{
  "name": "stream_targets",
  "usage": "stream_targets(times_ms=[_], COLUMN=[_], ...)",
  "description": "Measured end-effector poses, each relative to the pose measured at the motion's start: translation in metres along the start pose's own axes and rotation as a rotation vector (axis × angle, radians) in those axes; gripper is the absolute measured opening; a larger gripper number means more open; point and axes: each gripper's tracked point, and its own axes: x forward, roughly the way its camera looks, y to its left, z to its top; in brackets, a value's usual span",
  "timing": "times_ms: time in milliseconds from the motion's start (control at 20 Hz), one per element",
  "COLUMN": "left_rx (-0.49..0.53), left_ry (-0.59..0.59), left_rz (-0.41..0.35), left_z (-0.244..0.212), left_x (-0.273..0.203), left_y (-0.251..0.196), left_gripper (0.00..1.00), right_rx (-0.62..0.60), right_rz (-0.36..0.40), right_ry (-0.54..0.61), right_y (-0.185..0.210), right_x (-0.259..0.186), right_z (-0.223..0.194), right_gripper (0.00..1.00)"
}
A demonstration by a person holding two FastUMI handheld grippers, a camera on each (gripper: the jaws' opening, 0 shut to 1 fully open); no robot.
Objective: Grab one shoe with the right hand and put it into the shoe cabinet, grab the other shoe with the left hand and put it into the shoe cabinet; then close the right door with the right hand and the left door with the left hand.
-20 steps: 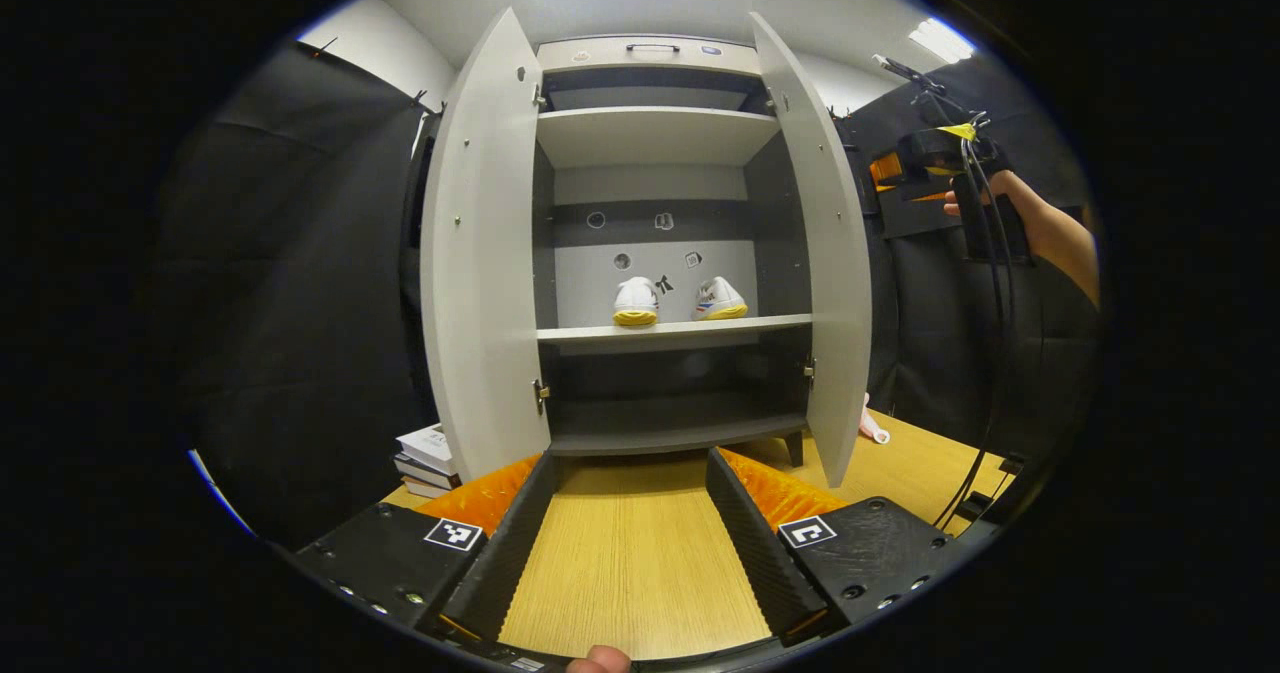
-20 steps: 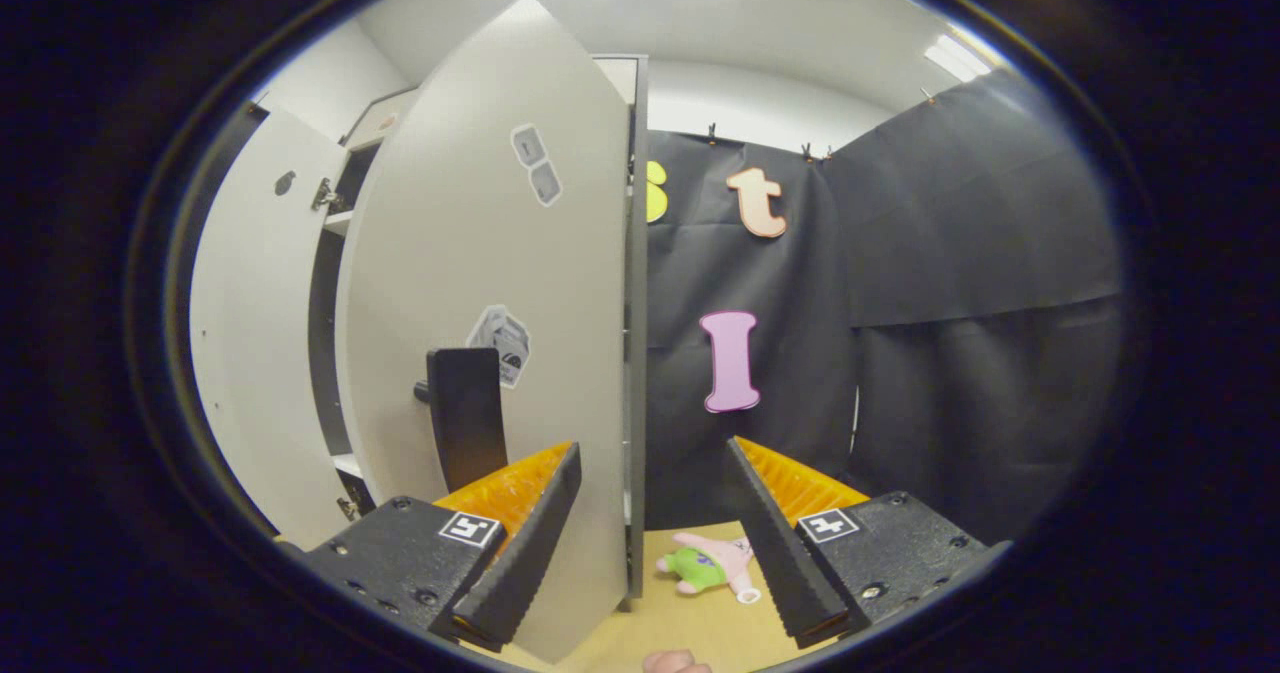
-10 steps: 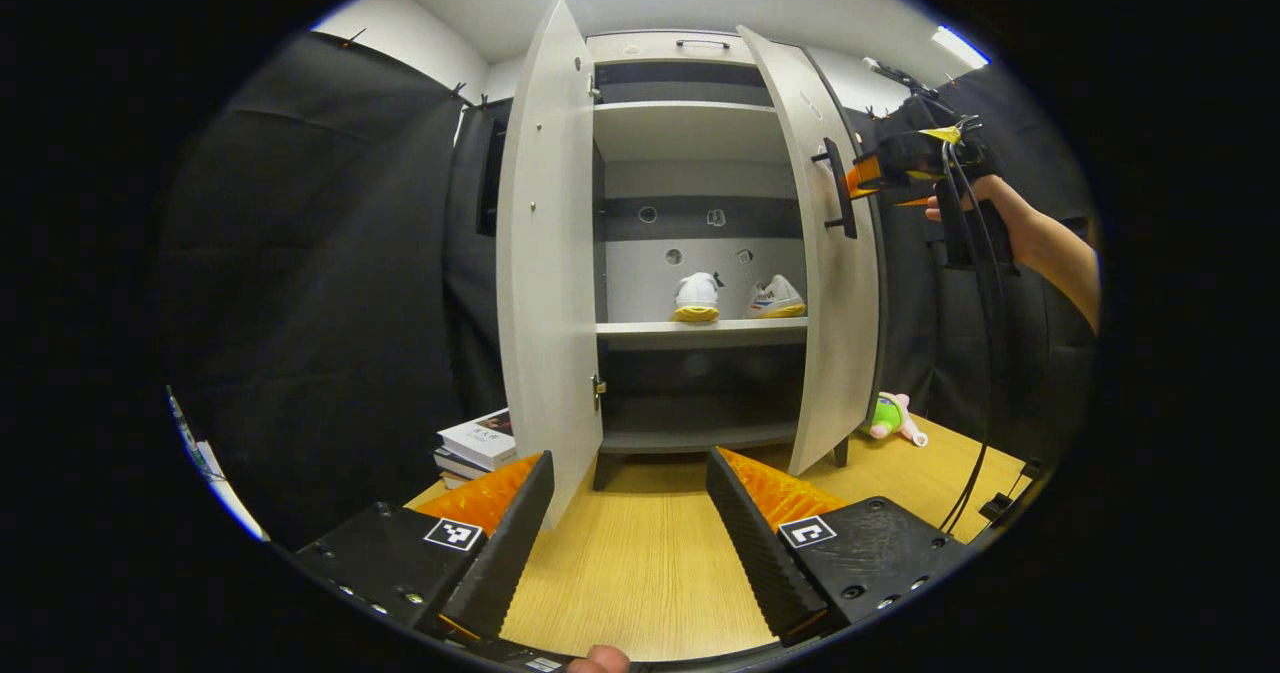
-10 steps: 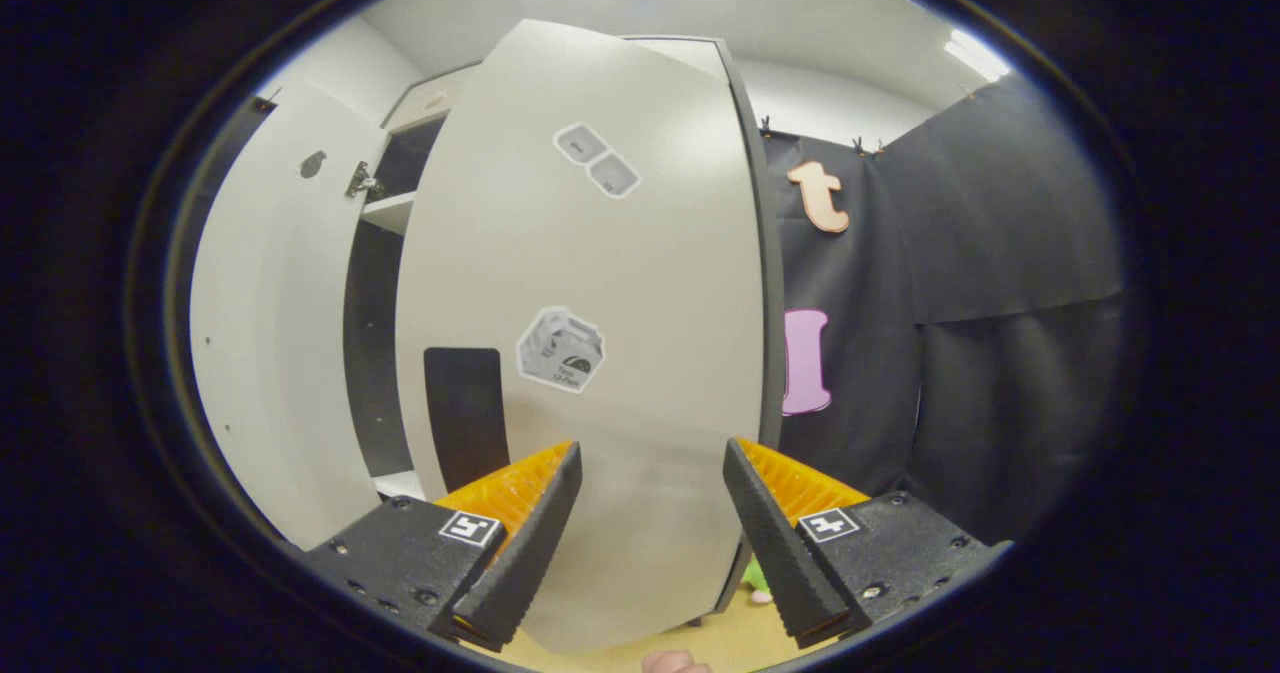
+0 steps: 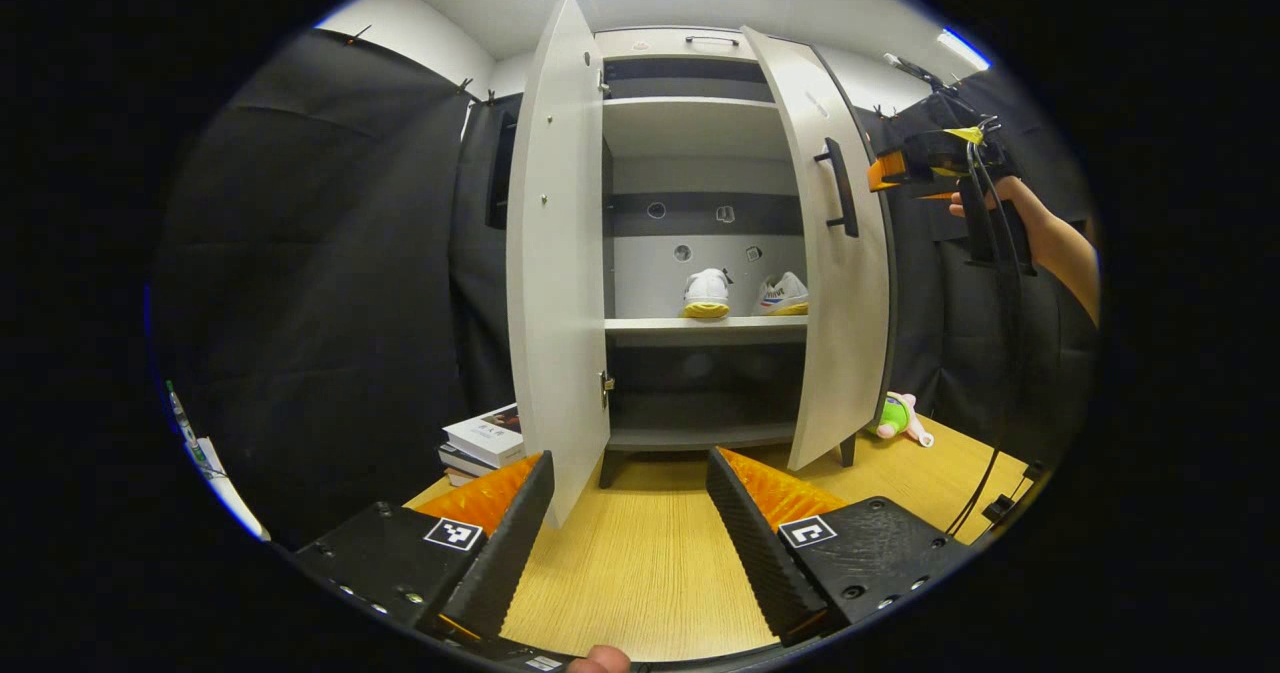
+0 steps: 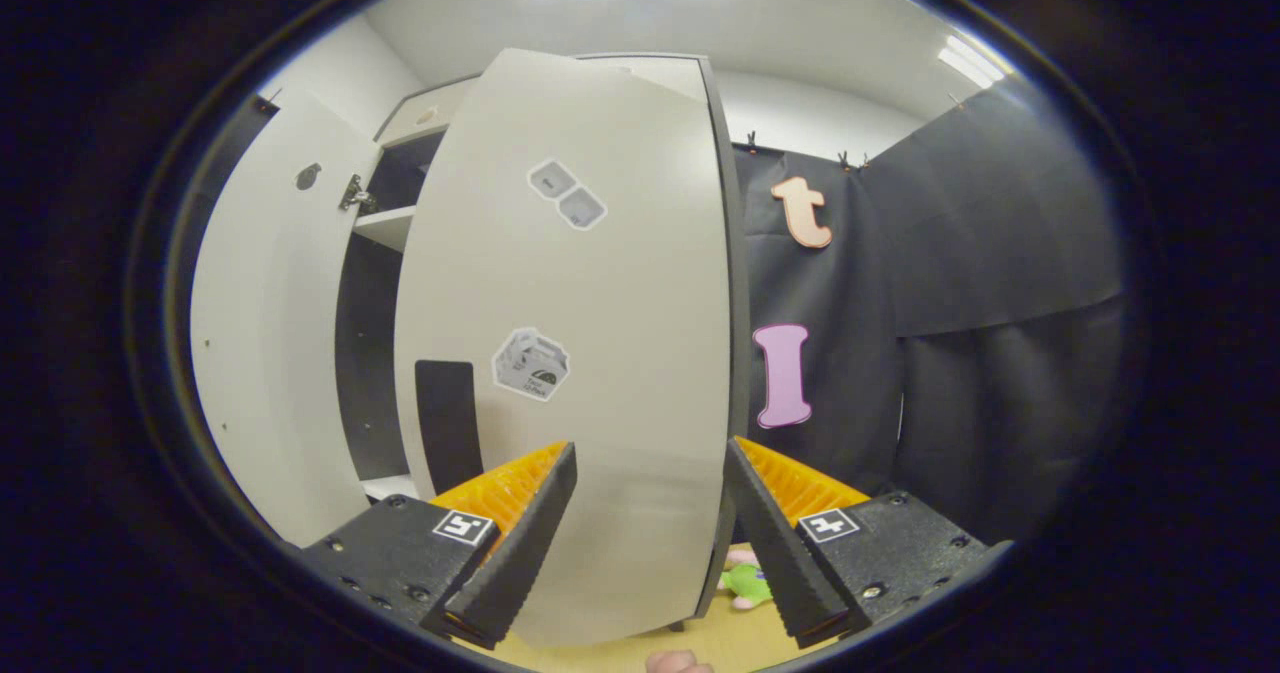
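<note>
My fingers on the left and fingers on the right are spread, holding nothing. Both shoes sit on the cabinet shelf. The right door is half shut, the left door wide open: both remain to close.

In the left gripper view, the right shoe on the cabinet's middle shelf is partly hidden behind the right door, and the book stack is cut off by the left door. The plush toy is half covered by the right door's lower edge. The stickers on the right door, seen in the right gripper view, are too small to be made out.
</note>
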Motion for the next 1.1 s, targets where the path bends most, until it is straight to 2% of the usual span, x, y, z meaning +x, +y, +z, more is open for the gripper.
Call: stream_targets(times_ms=[50, 300, 400, 550, 750, 800, 1100], left_rx=[0.002, -0.001, 0.000, 0.009, 0.009, 0.008, 0.018], left_ry=[-0.002, 0.002, 0.001, -0.008, -0.012, -0.015, -0.037], left_rz=[-0.006, -0.040, -0.055, -0.071, -0.091, -0.094, -0.107], left_z=[0.001, -0.001, -0.001, 0.001, 0.005, 0.005, 0.014], left_x=[-0.001, -0.002, -0.005, -0.006, -0.009, -0.010, -0.013], left_y=[-0.003, -0.019, -0.027, -0.036, -0.049, -0.051, -0.064], left_gripper=[0.92, 0.92, 0.92, 0.92, 0.92, 0.92, 0.92], right_rx=[0.001, -0.002, -0.003, 0.004, 0.037, 0.051, 0.068], right_rz=[0.005, -0.002, 0.004, 0.021, -0.005, -0.014, -0.073], right_ry=[-0.002, -0.018, -0.004, 0.000, 0.056, 0.067, 0.127], right_y=[0.000, 0.000, 0.006, 0.018, 0.019, 0.018, 0.005], right_x=[-0.007, -0.059, -0.086, -0.123, -0.164, -0.172, -0.216], right_z=[0.001, -0.014, -0.035, -0.067, -0.119, -0.131, -0.197], right_gripper=[0.96, 0.96, 0.93, 0.96, 0.96, 0.93, 0.96])
